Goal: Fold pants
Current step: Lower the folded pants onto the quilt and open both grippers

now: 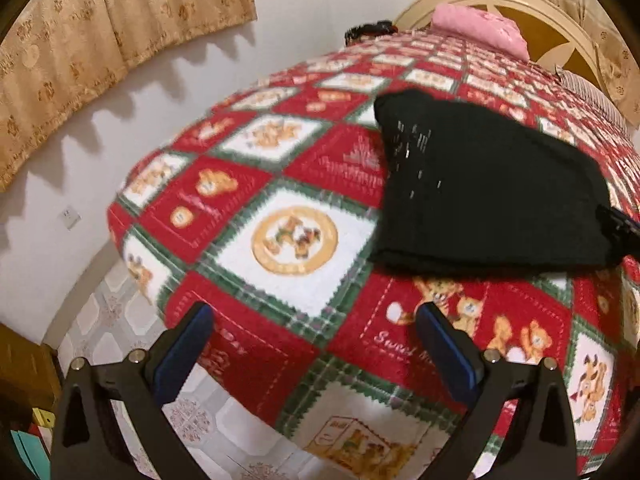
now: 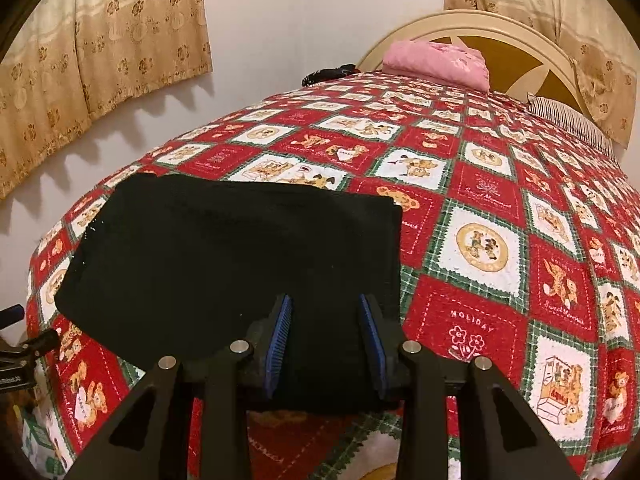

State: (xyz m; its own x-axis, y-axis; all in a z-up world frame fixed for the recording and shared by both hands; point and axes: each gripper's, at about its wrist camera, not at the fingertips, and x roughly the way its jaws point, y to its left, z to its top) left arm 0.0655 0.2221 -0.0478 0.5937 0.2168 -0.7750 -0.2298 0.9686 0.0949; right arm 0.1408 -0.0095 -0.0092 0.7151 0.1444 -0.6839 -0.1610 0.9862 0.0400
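Note:
The black pants lie folded into a compact rectangle on the red patterned bedspread. My left gripper is open and empty, held above the bed's near left corner, short of the pants. In the right wrist view the pants fill the lower left. My right gripper is open over the pants' near right edge, with fabric showing between the blue pads; whether it touches is unclear. The left gripper shows at the left edge of the right wrist view.
The bedspread covers the whole bed. A pink folded cloth and a striped pillow lie by the cream headboard. A dark item sits at the far left edge. Tiled floor and a white wall lie to the left.

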